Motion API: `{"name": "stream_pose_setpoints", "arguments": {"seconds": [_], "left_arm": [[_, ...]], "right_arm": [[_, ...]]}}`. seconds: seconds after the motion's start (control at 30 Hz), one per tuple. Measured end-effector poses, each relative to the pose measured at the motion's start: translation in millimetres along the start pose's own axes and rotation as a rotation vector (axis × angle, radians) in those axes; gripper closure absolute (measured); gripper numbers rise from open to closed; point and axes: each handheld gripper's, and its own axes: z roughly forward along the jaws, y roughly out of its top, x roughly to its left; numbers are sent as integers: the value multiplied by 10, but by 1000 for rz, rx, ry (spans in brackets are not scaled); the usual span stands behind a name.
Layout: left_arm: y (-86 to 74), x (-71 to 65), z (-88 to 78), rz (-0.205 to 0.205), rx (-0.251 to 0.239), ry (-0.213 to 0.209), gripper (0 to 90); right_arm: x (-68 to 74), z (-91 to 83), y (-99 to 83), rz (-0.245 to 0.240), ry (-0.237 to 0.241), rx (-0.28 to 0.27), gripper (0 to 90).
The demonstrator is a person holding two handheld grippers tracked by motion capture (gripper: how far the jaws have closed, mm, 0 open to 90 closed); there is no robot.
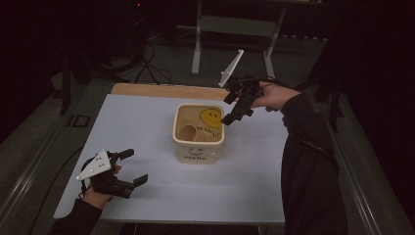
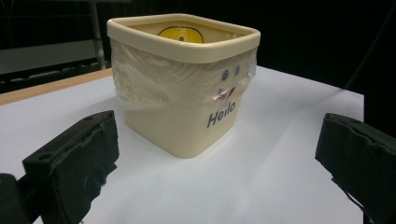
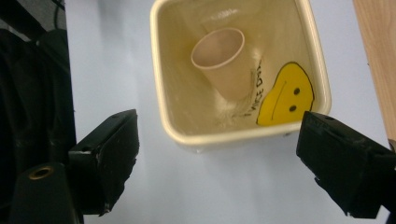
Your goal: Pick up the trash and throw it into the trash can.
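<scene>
A cream square bin [image 1: 198, 149] lined with a clear plastic bag stands mid-table, with "Hello" on its front [image 2: 187, 126] and a yellow smiley inside. A tan paper cup [image 3: 224, 63] lies tilted inside the bin [image 3: 313, 70], also seen from above as the cup [image 1: 188, 132]. My right gripper [image 1: 235, 105] hangs open above the bin's far right rim, empty; its jaws straddle the bin in the right gripper view [image 3: 224, 158]. My left gripper [image 1: 133, 167] rests open and empty at the table's near left, facing the bin [image 2: 215, 163].
The white table top [image 1: 147, 122] has a wooden strip [image 1: 161, 89] along its far edge. Beyond it stand a metal frame's legs [image 1: 196, 49] and cables on the dark floor. A dark sleeve [image 1: 308, 161] crosses the table's right side.
</scene>
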Motion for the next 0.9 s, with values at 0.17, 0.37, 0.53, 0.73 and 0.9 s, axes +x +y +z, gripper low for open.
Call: {"name": "stream_pose_setpoints", "arguments": {"seconds": [0.17,0.37,0.53,0.73,0.9], "left_arm": [[-2,5,0,-2,0,0,6],[-2,6,2,-1,2,0,6],[-2,6,2,-4,0,0,6],[-1,3,7,-2,3,0,6],[-3,7,6,-5,4,1,6]], "right_arm": [[51,-9,-165,5,-11,-27,129],[128,-3,-361,7,-21,-60,128],[197,27,-554,-2,-27,-86,129],[247,161,-786,11,-32,-114,129],[287,224,-958,22,-41,-180,129]]}}
